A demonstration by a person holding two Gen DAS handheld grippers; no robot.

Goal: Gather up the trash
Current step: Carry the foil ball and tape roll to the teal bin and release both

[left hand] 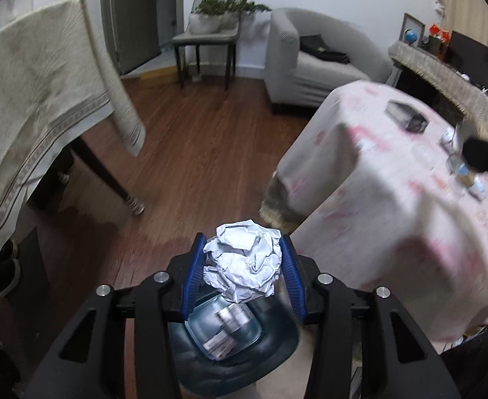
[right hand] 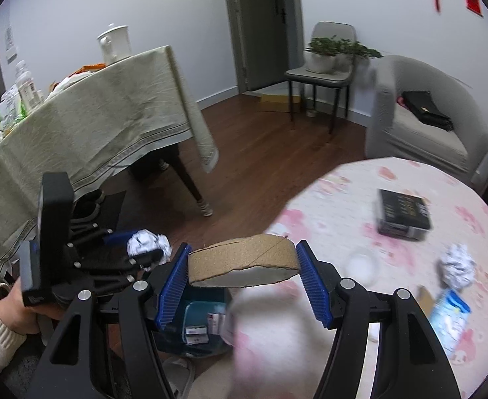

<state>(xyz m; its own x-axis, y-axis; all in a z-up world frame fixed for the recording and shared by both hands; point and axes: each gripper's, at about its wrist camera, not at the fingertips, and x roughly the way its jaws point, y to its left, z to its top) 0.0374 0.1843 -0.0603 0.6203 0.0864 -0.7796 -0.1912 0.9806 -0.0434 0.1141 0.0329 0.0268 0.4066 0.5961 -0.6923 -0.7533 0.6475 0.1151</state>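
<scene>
My left gripper [left hand: 242, 249] is shut on a crumpled white paper ball [left hand: 244, 262] and holds it above a dark blue trash bin [left hand: 277, 332] lined with a bag, with some trash inside. In the right wrist view the left gripper [right hand: 144, 249] with its paper ball [right hand: 149, 244] shows at the left. My right gripper [right hand: 242, 259] is shut on a flattened brown cardboard ring [right hand: 244, 261], held above the bin [right hand: 204, 312] by the edge of the pink table [right hand: 393, 226]. Another crumpled paper ball [right hand: 456, 266] and a light blue wrapper [right hand: 450, 316] lie on that table.
A black box [right hand: 403, 212] and a clear lid [right hand: 363, 262] lie on the pink table. A table with a beige cloth [right hand: 87, 126] stands at the left, shoes [right hand: 84, 206] under it. A chair with plants [right hand: 323, 63] and a grey armchair [right hand: 420, 113] stand behind on the wood floor.
</scene>
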